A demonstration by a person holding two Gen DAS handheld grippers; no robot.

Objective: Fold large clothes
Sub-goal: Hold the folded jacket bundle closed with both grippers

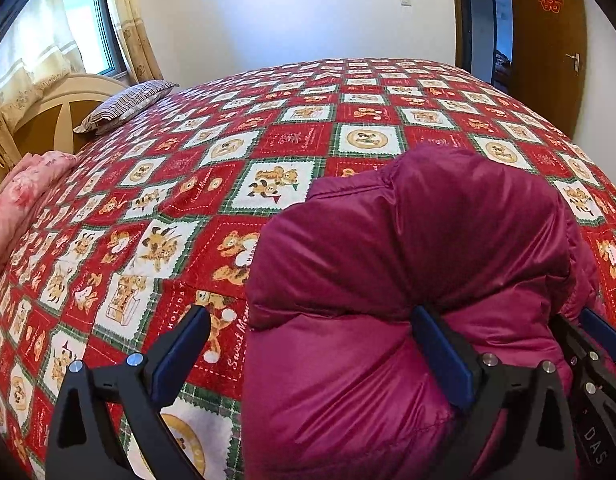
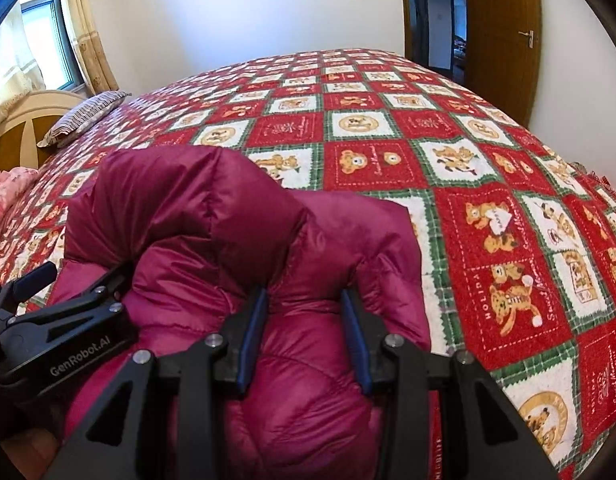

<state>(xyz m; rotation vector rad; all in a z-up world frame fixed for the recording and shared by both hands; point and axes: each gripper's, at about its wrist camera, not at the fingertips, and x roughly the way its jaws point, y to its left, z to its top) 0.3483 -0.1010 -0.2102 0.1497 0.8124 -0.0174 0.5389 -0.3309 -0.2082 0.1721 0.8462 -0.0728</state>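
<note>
Right up against both lenses is the puffy maroon down jacket [image 2: 292,264], bunched into a fat mound at the near edge of the bed, so that's where the garment sits at the moment. Over on the right gripper [image 2: 304,336], the two blue pads are partly closed and squeezing a ridge of the jacket between them, fabric bulging out on both sides. Looking at the left gripper [image 1: 308,352], it's spread as wide as it goes: one finger sits out over bare bedspread and the other blue pad [image 1: 441,354] is pressed against the jacket's side fold, but nothing is pinched there. Both grippers sit close together, each showing up at the side of the other's view. As for free space, the red and white bear-print bedspread [image 1: 268,148] is flat and bare past the jacket all the way to the far edge near the white wall [image 1: 308,12], and off to the right toward the brown door [image 2: 503,28]. On the left side it's more crowded: a striped pillow [image 1: 128,106] lies by the wooden headboard [image 1: 64,120], with a pink floral bundle [image 1: 20,200] nearer along that same edge, well apart from the jacket.
</note>
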